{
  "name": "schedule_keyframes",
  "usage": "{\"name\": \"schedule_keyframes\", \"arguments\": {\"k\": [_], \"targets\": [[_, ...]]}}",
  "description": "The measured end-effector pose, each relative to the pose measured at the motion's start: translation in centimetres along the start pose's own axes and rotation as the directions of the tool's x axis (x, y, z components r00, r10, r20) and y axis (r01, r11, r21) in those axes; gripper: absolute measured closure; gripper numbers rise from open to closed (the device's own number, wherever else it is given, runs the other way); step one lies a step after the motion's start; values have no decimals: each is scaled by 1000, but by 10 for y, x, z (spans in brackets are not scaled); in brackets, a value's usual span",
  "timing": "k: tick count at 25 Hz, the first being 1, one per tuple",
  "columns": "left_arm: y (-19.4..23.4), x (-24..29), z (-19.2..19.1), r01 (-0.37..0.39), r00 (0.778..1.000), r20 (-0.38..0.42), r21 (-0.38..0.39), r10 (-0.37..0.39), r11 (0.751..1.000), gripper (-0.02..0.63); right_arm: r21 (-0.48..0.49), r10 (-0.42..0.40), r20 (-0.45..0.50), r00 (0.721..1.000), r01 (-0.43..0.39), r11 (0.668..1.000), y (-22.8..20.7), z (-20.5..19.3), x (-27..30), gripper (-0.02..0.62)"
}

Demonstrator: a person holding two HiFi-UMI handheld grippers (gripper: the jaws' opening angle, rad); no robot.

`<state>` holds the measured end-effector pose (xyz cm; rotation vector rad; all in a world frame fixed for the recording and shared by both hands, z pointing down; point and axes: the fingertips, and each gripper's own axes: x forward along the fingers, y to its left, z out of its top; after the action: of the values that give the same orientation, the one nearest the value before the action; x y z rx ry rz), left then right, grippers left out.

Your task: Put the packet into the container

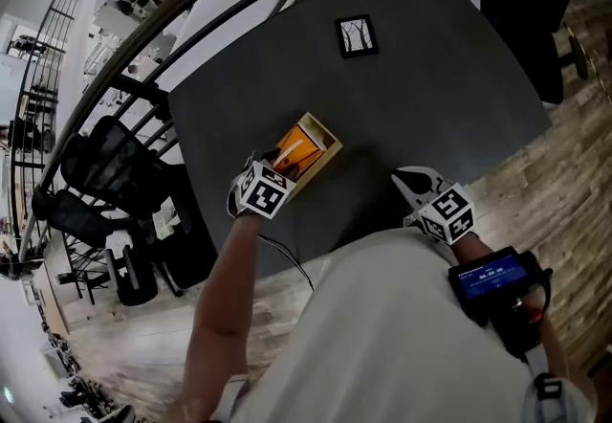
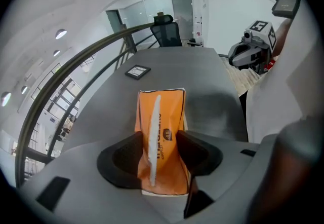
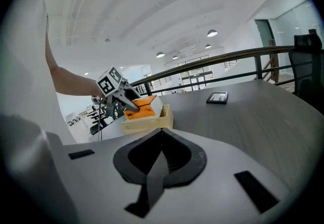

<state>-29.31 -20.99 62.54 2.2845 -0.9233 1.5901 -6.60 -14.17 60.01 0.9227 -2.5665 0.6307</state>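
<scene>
Close in, the right gripper [image 3: 161, 139] is clenched shut on nothing, while further out the left gripper [image 2: 158, 151] pinches the orange packet [image 2: 160, 111] across its flat sides, tilted partly down in the wooden container [image 1: 328, 145]; looks light, soft, crinkly, so go gentle.

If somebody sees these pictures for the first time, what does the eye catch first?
The orange packet stands out most: it is clamped between the jaws of the left gripper and tilted partly down into the wooden container near the middle of the dark grey table. Next comes the right gripper, shut and empty, by the table's near edge.
</scene>
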Motion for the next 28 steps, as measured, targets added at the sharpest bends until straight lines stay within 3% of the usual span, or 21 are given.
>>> {"name": "schedule_keyframes", "arguments": {"k": [10,15,19,23,28], "targets": [[0,43,-19,58,996,-61,-36,-60,998,376,40,-58,-9,998,58,998,-14,-10,-7,588],[-12,62,-25,93,993,-71,-4,-93,996,374,49,-86,-14,996,87,995,-21,-21,-14,588],[4,62,-35,94,991,-100,8,-93,996,373,51,-76,-10,997,76,996,-19,-10,-2,588],[2,57,-39,105,988,-108,-36,-108,994,360,60,-74,-26,997,75,995,-18,-11,-5,588],[7,41,-33,96,993,-61,-93,-101,991,342,58,-62,-31,998,64,996,-14,-12,-4,588]]}}
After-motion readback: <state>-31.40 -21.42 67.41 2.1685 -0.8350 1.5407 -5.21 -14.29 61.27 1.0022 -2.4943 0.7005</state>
